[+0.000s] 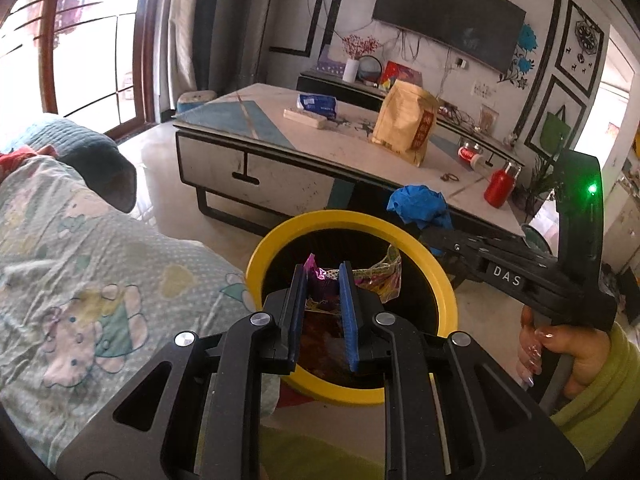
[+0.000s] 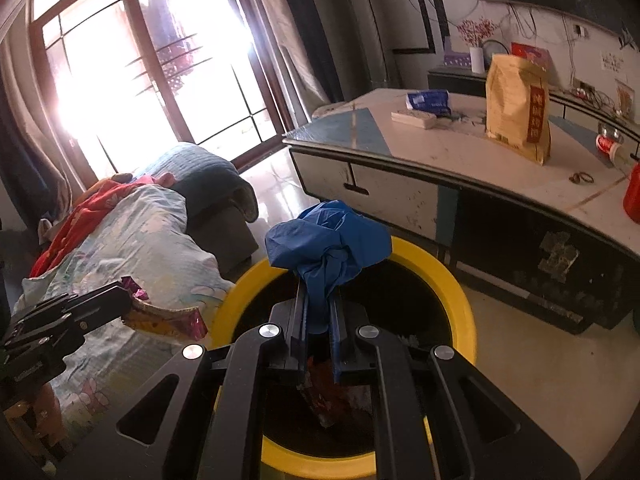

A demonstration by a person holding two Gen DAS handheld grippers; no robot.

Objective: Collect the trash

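Note:
A round bin with a yellow rim (image 1: 436,276) (image 2: 460,292) stands on the floor between the sofa and the coffee table, with dark wrappers at its bottom. My left gripper (image 1: 324,276) is shut on a crumpled purple and yellow snack wrapper (image 1: 380,276) and holds it over the bin's mouth; the wrapper also shows in the right wrist view (image 2: 168,316). My right gripper (image 2: 318,292) is shut on a crumpled blue plastic glove (image 2: 328,236) above the bin's far rim; the glove also shows in the left wrist view (image 1: 420,202).
A low coffee table (image 1: 280,160) (image 2: 440,184) stands behind the bin, holding a yellow paper bag (image 1: 404,120), a tissue pack (image 1: 318,105), a red bottle (image 1: 498,186) and a can. A sofa with a patterned quilt (image 1: 80,260) lies left.

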